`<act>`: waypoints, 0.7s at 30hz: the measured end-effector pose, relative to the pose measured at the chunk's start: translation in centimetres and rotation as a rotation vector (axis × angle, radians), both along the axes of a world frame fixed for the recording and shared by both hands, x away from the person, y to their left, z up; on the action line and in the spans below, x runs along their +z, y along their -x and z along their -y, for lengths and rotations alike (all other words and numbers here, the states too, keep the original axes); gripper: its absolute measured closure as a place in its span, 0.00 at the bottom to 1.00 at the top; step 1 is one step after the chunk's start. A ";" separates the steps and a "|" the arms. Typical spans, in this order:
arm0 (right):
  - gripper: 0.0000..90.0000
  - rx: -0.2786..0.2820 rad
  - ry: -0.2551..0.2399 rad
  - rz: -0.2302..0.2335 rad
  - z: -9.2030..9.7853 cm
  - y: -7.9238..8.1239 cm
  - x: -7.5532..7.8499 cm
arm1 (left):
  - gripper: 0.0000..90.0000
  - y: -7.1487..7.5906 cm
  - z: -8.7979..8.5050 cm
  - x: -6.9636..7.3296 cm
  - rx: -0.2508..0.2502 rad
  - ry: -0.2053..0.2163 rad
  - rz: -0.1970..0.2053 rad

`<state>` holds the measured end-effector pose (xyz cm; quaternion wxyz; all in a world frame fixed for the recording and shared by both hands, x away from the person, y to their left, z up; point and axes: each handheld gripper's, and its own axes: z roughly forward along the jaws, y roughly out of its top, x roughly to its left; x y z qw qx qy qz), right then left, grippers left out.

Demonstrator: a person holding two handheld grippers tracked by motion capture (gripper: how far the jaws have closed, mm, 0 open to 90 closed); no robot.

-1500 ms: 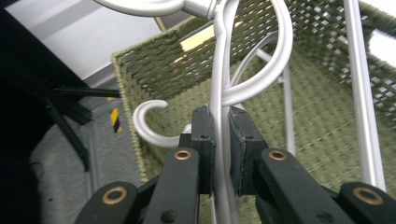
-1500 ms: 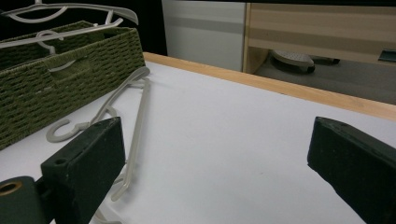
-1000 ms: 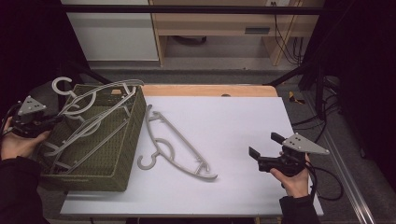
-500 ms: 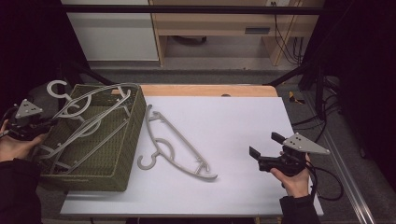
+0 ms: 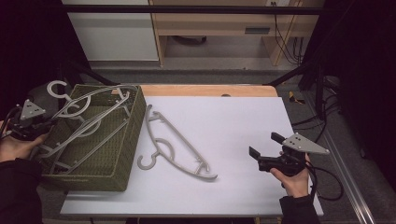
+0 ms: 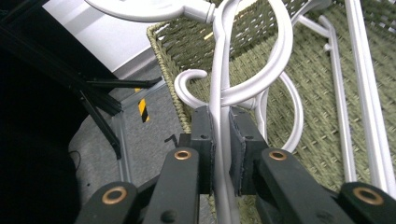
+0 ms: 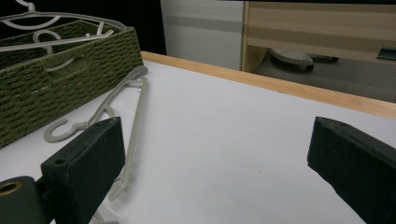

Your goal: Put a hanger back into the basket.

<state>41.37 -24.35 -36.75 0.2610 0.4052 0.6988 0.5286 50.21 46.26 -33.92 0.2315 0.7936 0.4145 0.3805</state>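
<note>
A green woven basket stands at the table's left end with pale grey hangers lying across and inside it. My left gripper is at the basket's left rim, shut on the thin bar of one hanger just below its hook; in the left gripper view my left gripper has both pads pressed on that bar. Another grey hanger lies flat on the white table beside the basket. My right gripper hovers open over the table's right side, well apart from the hanger, with nothing between its jaws.
The white tabletop has a wooden strip along its far edge. Beyond it stand a white cabinet and a wooden shelf unit. Cables trail off the right edge. Dark metal frame legs stand left of the basket.
My left gripper has shifted slightly to the left with the hanger still clamped in it. The right gripper and the hanger on the table have stayed put.
</note>
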 end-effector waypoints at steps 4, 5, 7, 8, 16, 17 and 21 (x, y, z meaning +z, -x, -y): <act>0.05 0.001 -0.005 -0.001 0.1 0.0 0.0 | 0.91 -0.2 0.5 -0.4 0.003 -0.031 -0.014; 0.05 0.001 -0.004 -0.001 0.1 0.1 0.0 | 0.91 -0.3 0.5 -0.5 0.003 -0.031 -0.017; 0.05 -0.002 -0.002 0.001 0.1 0.1 0.1 | 0.91 -0.4 0.8 -0.8 0.001 -0.014 -0.013; 0.05 -0.001 -0.001 0.002 0.1 0.1 0.1 | 0.91 -0.4 0.8 -0.8 0.003 -0.012 -0.016; 0.05 0.001 0.000 -0.002 -0.1 0.0 0.0 | 0.91 -0.5 0.5 -2.8 0.014 0.036 -0.019; 0.05 0.005 0.001 -0.003 -0.1 0.0 0.0 | 0.91 -0.5 0.5 -3.1 0.014 0.031 -0.021; 0.05 0.002 0.001 -0.002 -0.2 0.0 -0.1 | 0.90 -0.5 1.0 -3.4 -0.019 -0.027 -0.052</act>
